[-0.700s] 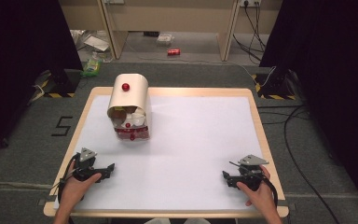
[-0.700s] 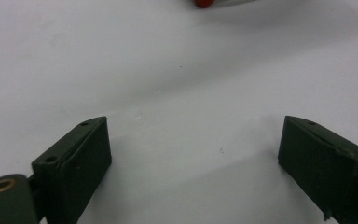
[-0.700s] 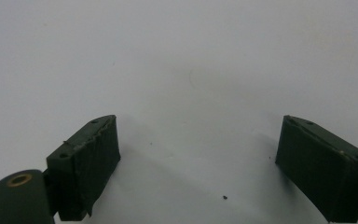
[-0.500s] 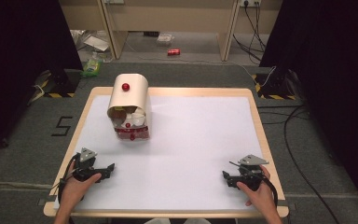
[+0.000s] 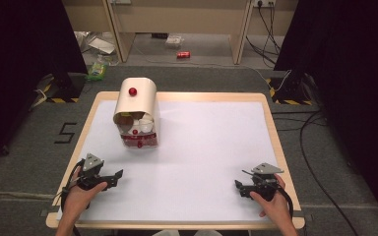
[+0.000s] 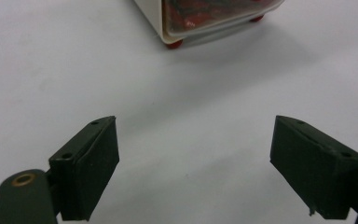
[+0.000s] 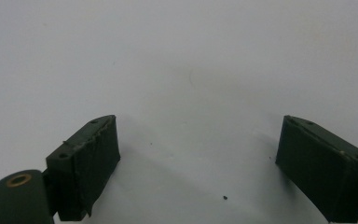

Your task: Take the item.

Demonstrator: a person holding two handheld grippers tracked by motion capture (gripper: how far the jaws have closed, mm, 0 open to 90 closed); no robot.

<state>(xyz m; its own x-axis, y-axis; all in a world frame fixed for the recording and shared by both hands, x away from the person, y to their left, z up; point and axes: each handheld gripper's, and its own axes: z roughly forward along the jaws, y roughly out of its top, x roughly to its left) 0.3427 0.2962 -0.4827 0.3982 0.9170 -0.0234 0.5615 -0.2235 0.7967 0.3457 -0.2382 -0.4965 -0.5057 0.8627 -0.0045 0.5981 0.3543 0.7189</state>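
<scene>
Bread box (image 5: pixel 137 110) upright, opening facing the person, left tool (image 5: pixel 113 177) wide, right tool (image 5: pixel 240 188) wide

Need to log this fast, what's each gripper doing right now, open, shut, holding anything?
Left gripper: open, holding nothing.
Right gripper: open, holding nothing.

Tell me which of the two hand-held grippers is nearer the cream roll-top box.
The left gripper: it rests at the table's near left, below the cream roll-top box. The right gripper lies at the near right, farther off.
</scene>
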